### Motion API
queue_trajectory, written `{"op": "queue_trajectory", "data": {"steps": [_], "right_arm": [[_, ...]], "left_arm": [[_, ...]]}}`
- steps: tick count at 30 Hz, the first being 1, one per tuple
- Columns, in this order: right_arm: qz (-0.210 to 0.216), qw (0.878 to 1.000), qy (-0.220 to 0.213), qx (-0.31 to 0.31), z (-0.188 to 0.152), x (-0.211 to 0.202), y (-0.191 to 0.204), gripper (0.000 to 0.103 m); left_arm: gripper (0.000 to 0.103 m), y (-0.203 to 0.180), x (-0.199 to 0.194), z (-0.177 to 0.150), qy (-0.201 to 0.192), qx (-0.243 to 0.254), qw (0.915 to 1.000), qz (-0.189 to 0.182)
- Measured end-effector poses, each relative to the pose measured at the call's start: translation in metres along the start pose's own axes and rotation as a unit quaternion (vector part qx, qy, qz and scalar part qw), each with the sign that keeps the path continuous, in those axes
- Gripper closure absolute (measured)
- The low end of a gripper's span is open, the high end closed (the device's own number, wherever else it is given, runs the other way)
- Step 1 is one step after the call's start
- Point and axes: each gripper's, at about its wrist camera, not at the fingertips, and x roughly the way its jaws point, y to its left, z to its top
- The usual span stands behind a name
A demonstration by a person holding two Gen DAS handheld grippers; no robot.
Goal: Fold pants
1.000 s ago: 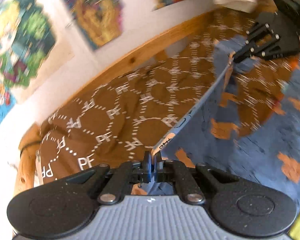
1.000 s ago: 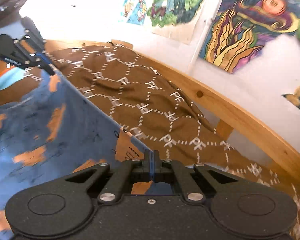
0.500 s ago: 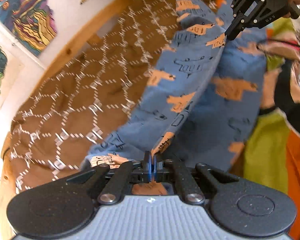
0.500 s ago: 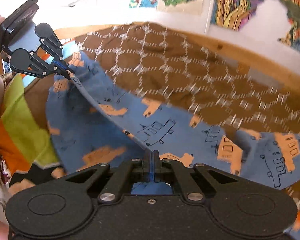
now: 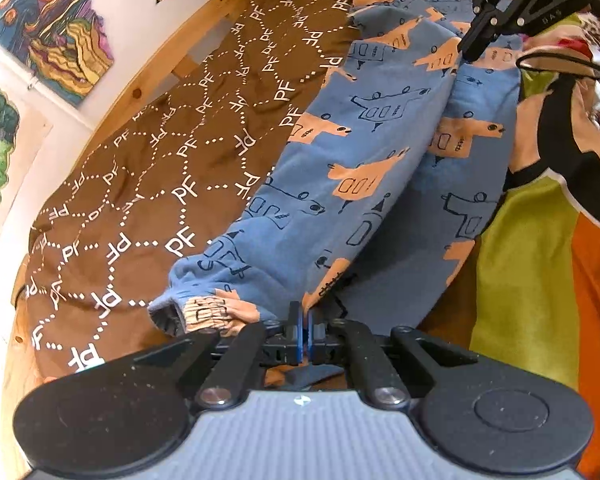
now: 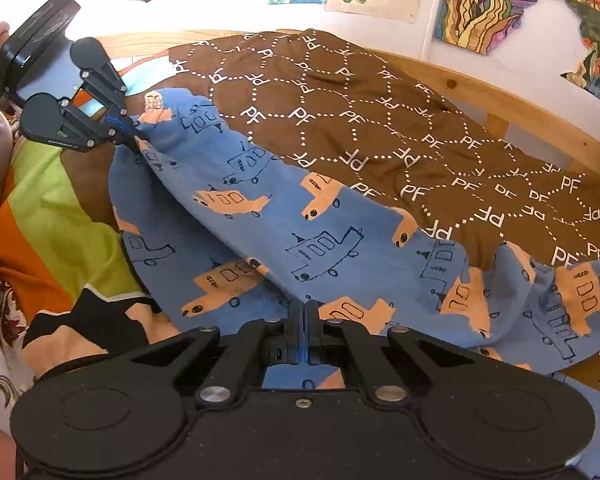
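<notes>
The blue pants (image 5: 364,152) with orange truck prints lie stretched across a brown patterned bedspread (image 5: 148,168). My left gripper (image 5: 303,322) is shut on the pants' edge near a cuffed leg end (image 5: 204,308). My right gripper (image 6: 303,320) is shut on the pants (image 6: 292,224) at their other end. Each gripper shows in the other's view: the right one (image 5: 472,50) at top right, the left one (image 6: 130,138) at upper left. The fabric between them sags onto the bed in a long fold.
A wooden bed rail (image 6: 520,108) runs along a white wall with colourful drawings (image 6: 488,0). A green, orange and black blanket (image 5: 540,240) lies beside the pants on the near side of the bed.
Both grippers have swung down from holding the pants taut in the air. The pants now rest draped on the bedspread, with the grippers still shut on them.
</notes>
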Motion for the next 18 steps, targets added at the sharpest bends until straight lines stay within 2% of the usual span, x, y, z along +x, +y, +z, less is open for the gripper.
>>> {"op": "queue_trajectory", "data": {"steps": [7,15,18], "right_arm": [[0.016,0.999,0.027,-0.041,-0.006,-0.010,0.020,0.103],[0.032,0.998,0.040,-0.028,-0.015,-0.012,0.027,0.103],[0.025,0.998,0.050,-0.037,-0.020,-0.010,0.030,0.103]], "left_arm": [[0.101,-0.003,-0.006,-0.006,0.001,0.032,0.9994,-0.012],[0.101,-0.014,-0.008,-0.011,0.003,0.048,0.9985,-0.024],[0.101,-0.014,-0.006,-0.011,0.006,0.045,0.9987,-0.022]]}}
